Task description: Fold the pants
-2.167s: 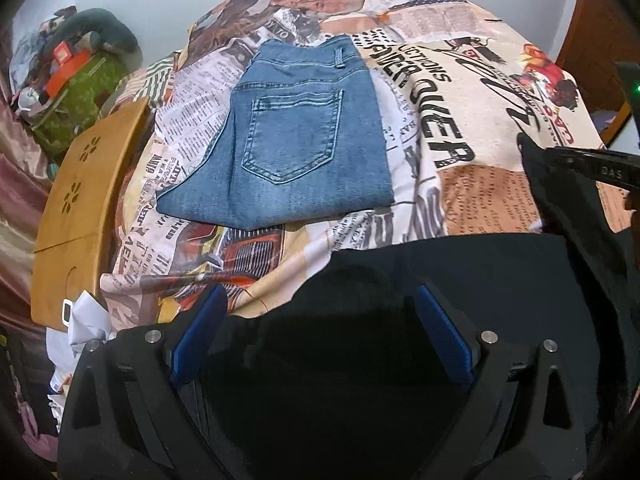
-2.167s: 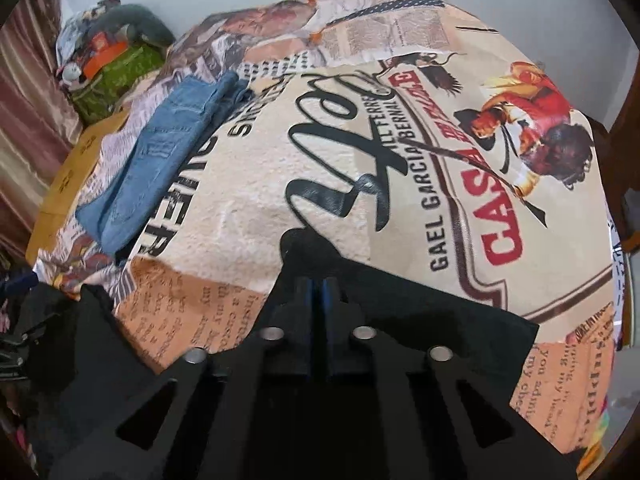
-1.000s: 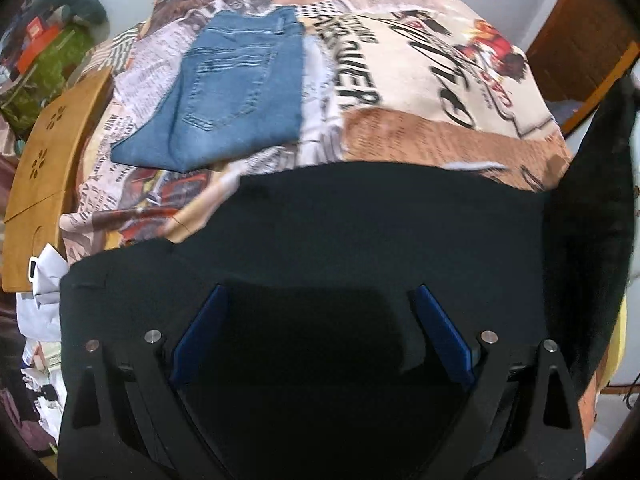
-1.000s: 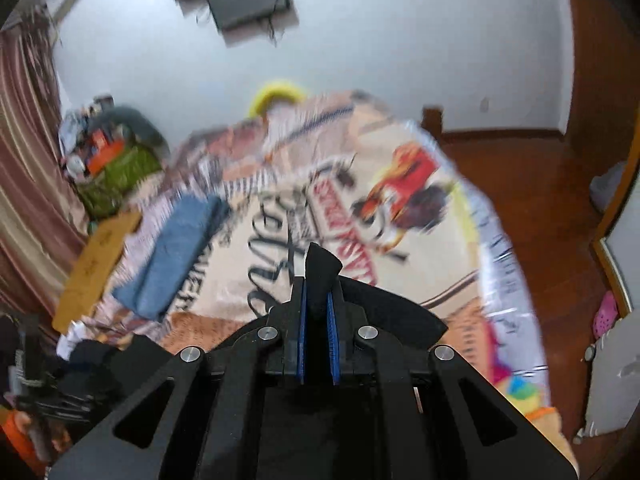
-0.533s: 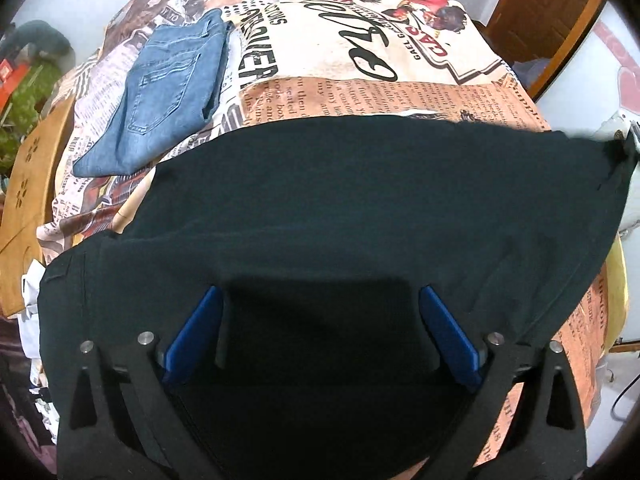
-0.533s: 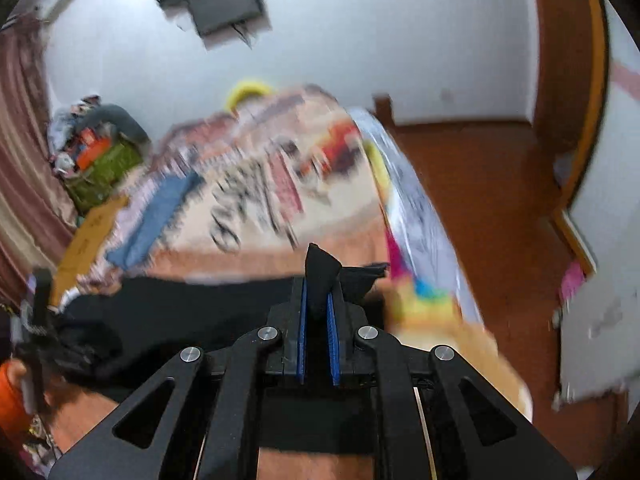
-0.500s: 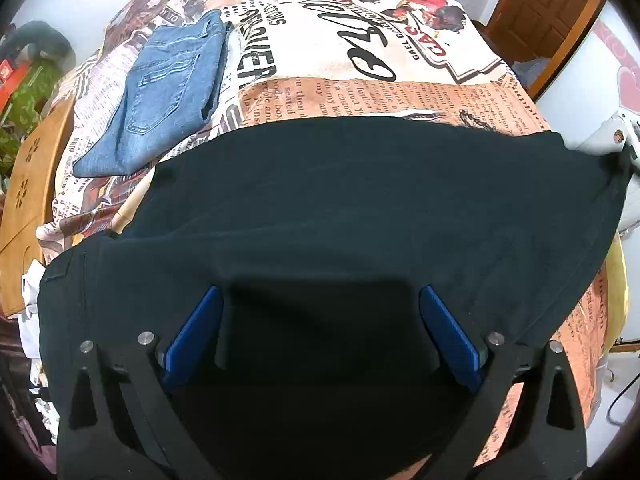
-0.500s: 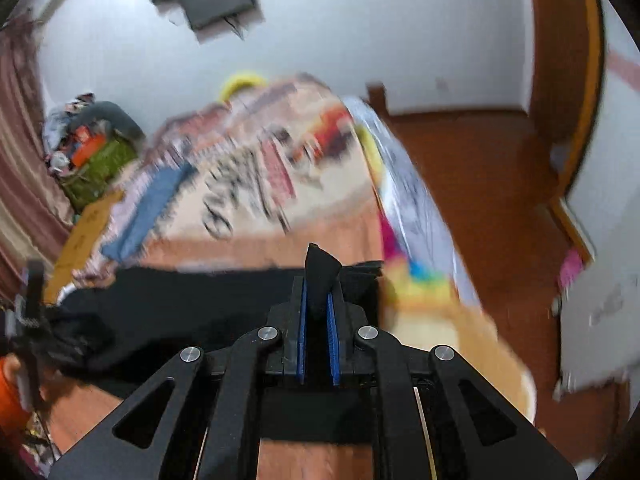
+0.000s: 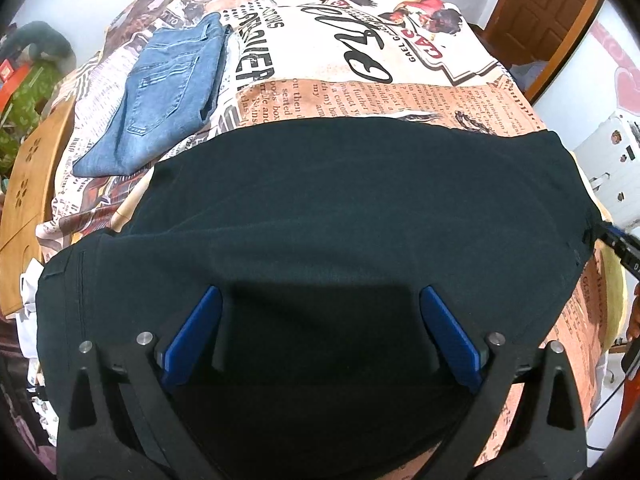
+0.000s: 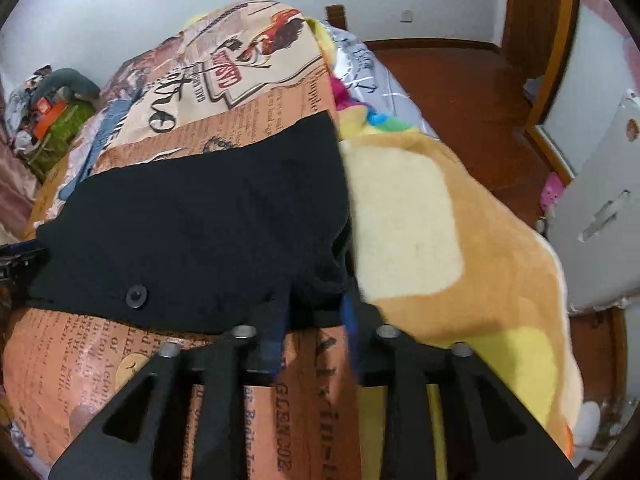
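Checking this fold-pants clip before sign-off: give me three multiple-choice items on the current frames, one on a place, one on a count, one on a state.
1. Where do the folded blue jeans lie?
A. On the printed bedspread, beyond the black pants
B. On top of the black pants
C. On the floor

2. How many pairs of pants are in view?
A. One
B. Two
C. Four

3. How is the right gripper?
A. Shut on the jeans
B. Jaws apart at the black pants' edge
C. Out of view

Answers: 1 A, the jeans lie apart on the spread; 2 B, one blue, one black; 3 B, its jaws have just been opening, bedspread showing between them.
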Motion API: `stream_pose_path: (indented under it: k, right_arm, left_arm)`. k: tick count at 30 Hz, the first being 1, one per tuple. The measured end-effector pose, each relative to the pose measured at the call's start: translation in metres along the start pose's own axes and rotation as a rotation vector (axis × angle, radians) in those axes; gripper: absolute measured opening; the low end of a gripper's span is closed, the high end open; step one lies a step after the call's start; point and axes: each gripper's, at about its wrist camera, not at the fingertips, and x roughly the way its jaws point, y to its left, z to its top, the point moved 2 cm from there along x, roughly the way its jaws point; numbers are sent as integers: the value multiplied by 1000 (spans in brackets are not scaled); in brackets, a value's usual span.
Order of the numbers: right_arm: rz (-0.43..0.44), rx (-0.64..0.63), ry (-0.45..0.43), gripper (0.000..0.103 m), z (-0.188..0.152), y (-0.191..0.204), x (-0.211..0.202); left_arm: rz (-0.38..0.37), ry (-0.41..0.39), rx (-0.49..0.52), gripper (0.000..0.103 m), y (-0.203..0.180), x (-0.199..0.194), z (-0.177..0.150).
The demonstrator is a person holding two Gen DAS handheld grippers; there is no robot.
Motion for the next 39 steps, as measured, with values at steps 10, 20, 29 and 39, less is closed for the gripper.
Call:
stream_pose_path:
  k: [10,20,29,39]
  right_arm:
    - [-28,-111,-151,54,29,46,-47]
    - [151,-308,-265,60,72,168,-59]
    - [266,-470,-237,64,81,279,-31]
    - [327,-615,-92,64,81,364,18]
  left_arm:
    - [24,-107,-76,101,48,-42,-1]
    - [155,-260,-229,101,150,-105,-20]
    - [182,-234,-413,101,244,-104,-62]
    - [200,-97,-459,101,288,-47,-81]
